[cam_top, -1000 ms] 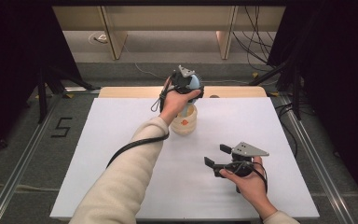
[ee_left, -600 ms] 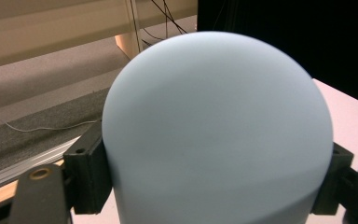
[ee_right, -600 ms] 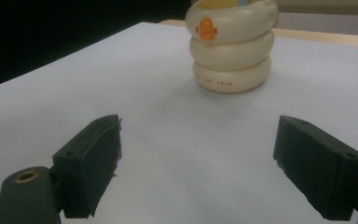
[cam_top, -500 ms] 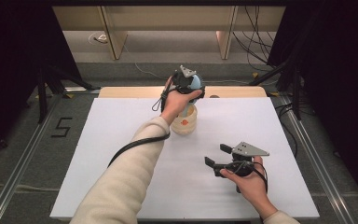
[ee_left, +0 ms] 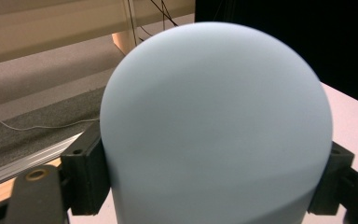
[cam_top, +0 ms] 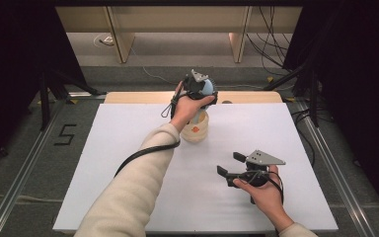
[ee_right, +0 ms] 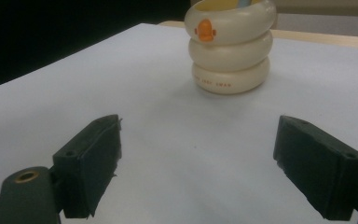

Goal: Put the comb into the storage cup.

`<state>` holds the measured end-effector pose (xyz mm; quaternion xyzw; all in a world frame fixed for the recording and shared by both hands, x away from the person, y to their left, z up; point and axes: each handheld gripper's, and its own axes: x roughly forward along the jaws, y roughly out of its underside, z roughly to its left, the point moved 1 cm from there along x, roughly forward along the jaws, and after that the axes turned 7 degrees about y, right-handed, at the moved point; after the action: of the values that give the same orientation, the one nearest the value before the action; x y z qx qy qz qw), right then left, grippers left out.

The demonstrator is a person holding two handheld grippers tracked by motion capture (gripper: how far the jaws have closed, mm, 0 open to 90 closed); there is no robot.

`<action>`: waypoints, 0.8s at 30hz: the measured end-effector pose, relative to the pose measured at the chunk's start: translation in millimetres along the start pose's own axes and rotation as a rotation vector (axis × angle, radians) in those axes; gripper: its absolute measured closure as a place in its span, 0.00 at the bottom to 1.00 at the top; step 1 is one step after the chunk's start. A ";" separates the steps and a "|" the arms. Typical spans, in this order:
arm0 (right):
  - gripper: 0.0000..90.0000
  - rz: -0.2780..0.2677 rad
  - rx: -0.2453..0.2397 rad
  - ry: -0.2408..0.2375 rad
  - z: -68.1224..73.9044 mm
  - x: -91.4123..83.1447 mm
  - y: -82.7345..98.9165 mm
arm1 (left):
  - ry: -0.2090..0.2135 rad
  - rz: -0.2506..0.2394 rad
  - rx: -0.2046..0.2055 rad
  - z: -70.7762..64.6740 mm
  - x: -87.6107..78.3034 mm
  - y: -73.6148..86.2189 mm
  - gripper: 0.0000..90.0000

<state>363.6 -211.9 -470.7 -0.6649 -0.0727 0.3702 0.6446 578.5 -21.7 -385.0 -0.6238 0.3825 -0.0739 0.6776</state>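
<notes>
Pale blue ball [ee_left: 214, 126] clamped between left gripper [cam_top: 201, 89] fingers [ee_left: 86, 175], pads pressed on both flanks, spread wide by its girth. Held in the air above the far middle of the white desk [cam_top: 128, 148], just over a cream holder [cam_top: 197, 129] of three stacked rings. Orange mark on the holder's top ring [ee_right: 205, 29] in the right gripper view; a strip of blue visible inside its rim there. Whether ball and holder touch: cannot tell, the hand covering the spot from above.

Right gripper [cam_top: 232, 165] low over the near right part of the desk, well apart from the holder, aimed toward it. Fingers [ee_right: 91, 163] wide open, gripping nothing, bare desk between them. Grey three-cornered plate [cam_top: 265, 158] on top.

Left sleeve [cam_top: 128, 197] stretched diagonally from the near edge up to the holder, black cable [cam_top: 143, 155] trailing beside it. Floor beyond the desk marked with a "5" [cam_top: 65, 134] at left.
</notes>
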 end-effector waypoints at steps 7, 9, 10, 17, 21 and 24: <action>0.18 -0.001 0.000 -0.001 0.1 -0.1 -0.1 | 0.000 0.006 -0.002 0.7 -0.6 0.2 0.21; 0.18 0.000 0.000 -0.001 0.1 -0.1 0.0 | -0.002 0.006 -0.001 1.1 -1.0 0.1 0.21; 0.18 0.000 0.001 -0.001 0.0 0.0 0.0 | 0.000 0.006 -0.001 1.1 -1.1 0.1 0.21; 0.18 -0.001 -0.001 -0.001 0.2 -0.1 -0.1 | 0.003 0.008 0.002 -0.2 -0.9 0.1 0.21; 0.18 -0.001 -0.001 -0.001 0.1 -0.2 -0.2 | 0.003 0.009 0.004 -0.7 -0.7 0.5 0.21; 0.18 -0.001 -0.001 0.000 0.2 -0.4 -0.2 | 0.006 0.011 0.002 -1.0 -0.2 1.5 0.21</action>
<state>363.4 -212.0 -470.3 -0.6650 -0.0734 0.3700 0.6446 577.2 -22.0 -386.3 -0.6208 0.3880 -0.0723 0.6773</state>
